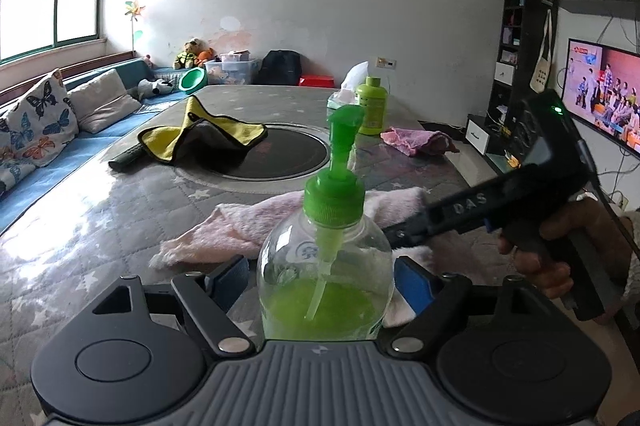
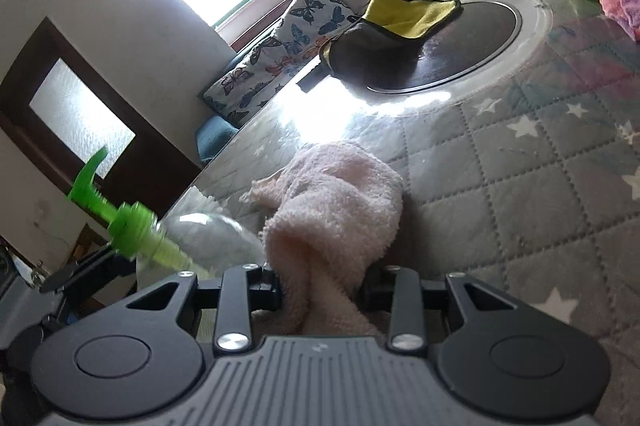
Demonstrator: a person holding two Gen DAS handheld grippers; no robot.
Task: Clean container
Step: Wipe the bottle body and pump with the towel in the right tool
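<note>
While our left gripper (image 1: pixel 324 282) clamps the clear pump bottle (image 1: pixel 324 266) between its blue-padded fingers (image 1: pixel 414 284), we see green liquid filling only the bottle's lower part, the green pump head (image 1: pixel 340 142) standing upright above it. Just behind the bottle lies the pale pink towel (image 1: pixel 248 230) on the table (image 1: pixel 100 226). Further right, our right gripper (image 2: pixel 320 286) has its fingers pinched narrow on a bunched fold of that towel, which presses against the bottle's side. Across the table we find a yellow and grey cloth (image 1: pixel 200 136) draped over the edge of a dark round inset (image 1: pixel 280 158), a lime-green bottle (image 1: pixel 372 106) beyond it and a darker pink cloth (image 1: pixel 416 142) near the right edge. Bare quilted surface stretches between these and our grippers.
</note>
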